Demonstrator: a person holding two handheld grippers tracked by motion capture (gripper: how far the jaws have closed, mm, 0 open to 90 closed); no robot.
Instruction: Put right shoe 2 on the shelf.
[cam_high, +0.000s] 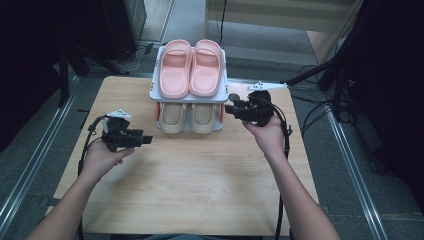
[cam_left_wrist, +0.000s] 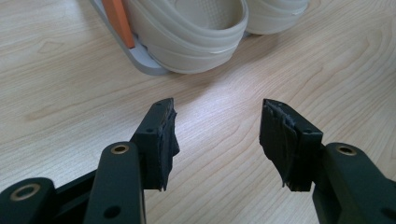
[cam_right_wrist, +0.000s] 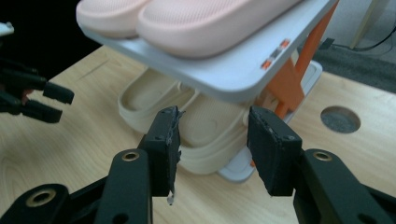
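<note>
While both pairs of slippers already sit on the two-tier shoe rack (cam_high: 156, 85), the job looks close to finished, by my reckoning: nothing lies loose on the wooden table (cam_high: 200, 170), and neither tool carries anything. Taking the rack as the landmark, the pink slippers (cam_high: 190, 67) lie side by side on its white top shelf, and the beige slippers (cam_high: 189, 117) lie side by side on the bottom shelf right beneath them, between the orange uprights. What may be left, if anything, is a nudge to square the beige pair up or simply drawing back; I can't say which.

The person's right hand (cam_high: 270, 137) is raised just to the right of the rack at bottom-shelf level, its right gripper (cam_high: 231, 109) pointing in at the rack's side. Its jaws stand wide apart with nothing between the pads, aimed at the nearer beige slipper (cam_right_wrist: 210, 135) and not touching it. The left gripper (cam_high: 146, 140) hangs lower, near the rack's front left corner, level over the table. Its jaws gape wide and empty too, facing the beige slipper (cam_left_wrist: 187, 37) at that corner.
</note>
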